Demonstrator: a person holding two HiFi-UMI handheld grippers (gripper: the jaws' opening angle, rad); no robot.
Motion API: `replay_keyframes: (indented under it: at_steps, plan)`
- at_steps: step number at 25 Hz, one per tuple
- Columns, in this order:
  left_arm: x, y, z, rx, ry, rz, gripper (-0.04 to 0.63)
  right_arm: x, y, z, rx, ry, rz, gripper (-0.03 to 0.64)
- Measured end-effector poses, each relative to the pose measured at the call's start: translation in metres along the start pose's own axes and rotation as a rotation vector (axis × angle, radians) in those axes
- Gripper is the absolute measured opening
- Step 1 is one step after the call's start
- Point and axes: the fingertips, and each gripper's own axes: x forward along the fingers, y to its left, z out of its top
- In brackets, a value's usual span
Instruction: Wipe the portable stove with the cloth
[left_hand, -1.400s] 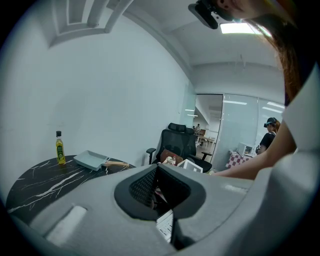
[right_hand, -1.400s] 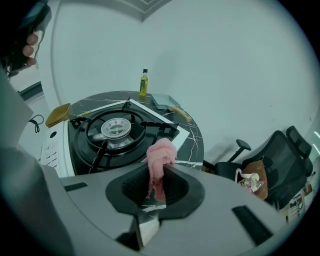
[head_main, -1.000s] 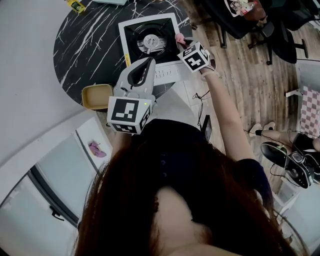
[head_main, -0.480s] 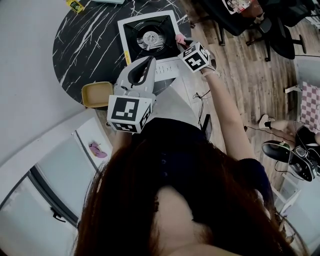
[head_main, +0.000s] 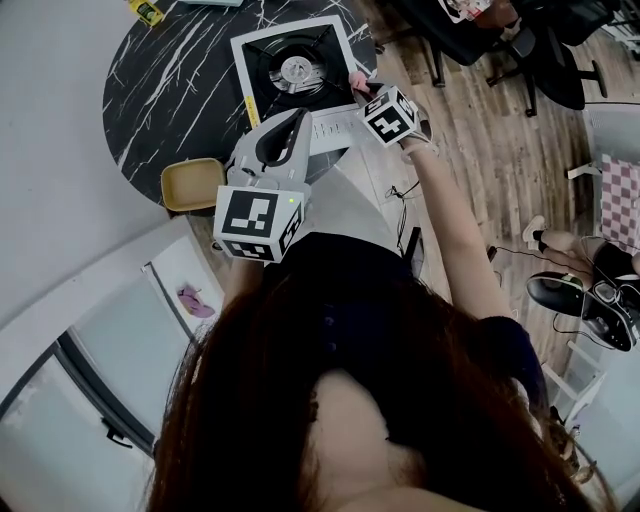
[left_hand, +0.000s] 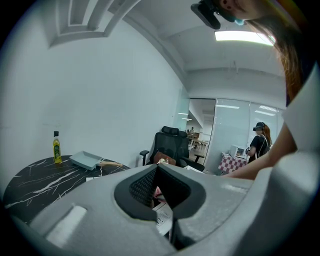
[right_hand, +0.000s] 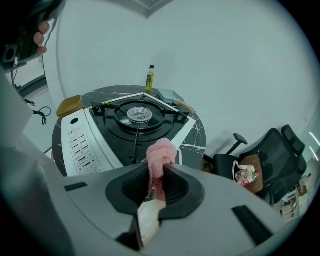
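Observation:
The portable stove (head_main: 290, 68), black top in a white frame, stands on the round black marble table (head_main: 170, 90). My right gripper (head_main: 365, 88) is shut on a pink cloth (head_main: 357, 77) at the stove's near right corner. In the right gripper view the pink cloth (right_hand: 161, 154) bunches up between the jaws of my right gripper (right_hand: 159, 169), just above the edge of the stove (right_hand: 132, 117). My left gripper (head_main: 296, 120) hovers over the stove's white control panel, raised off it. In the left gripper view my left gripper (left_hand: 157, 169) is shut with nothing in it.
A yellow dish (head_main: 192, 186) sits at the table's near edge, left of my left gripper. An oil bottle (right_hand: 149, 79) and a grey tray (right_hand: 170, 95) stand beyond the stove. Office chairs (head_main: 540, 60) stand on the wooden floor to the right; a person (left_hand: 260, 145) is far off.
The head view has drifted, so the stove sits slightly higher and further left in frame. Both grippers keep almost the same places; the cloth stays in the right one.

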Motion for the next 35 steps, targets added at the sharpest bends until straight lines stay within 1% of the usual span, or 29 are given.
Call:
replay_keyframes:
  at_steps: [13, 20, 26, 33, 35]
  plan:
    - [-0.012, -0.016, -0.001, 0.013, -0.020, -0.015, 0.009, -0.013, 0.017, -0.016, 0.043, -0.008, -0.019, 0.054]
    - [-0.024, -0.018, -0.002, 0.018, -0.025, 0.000, 0.009, -0.020, 0.021, -0.018, 0.052, -0.010, -0.034, 0.054]
    - [-0.036, -0.016, -0.004, 0.016, -0.035, 0.012, 0.009, -0.024, 0.025, -0.019, 0.048, -0.021, -0.094, 0.054]
    - [-0.052, -0.022, -0.007, 0.018, -0.051, 0.013, 0.009, -0.033, 0.037, -0.027, 0.057, -0.050, -0.135, 0.054]
    - [-0.056, -0.024, -0.009, 0.019, -0.052, 0.009, 0.009, -0.036, 0.042, -0.029, 0.058, -0.052, -0.135, 0.055]
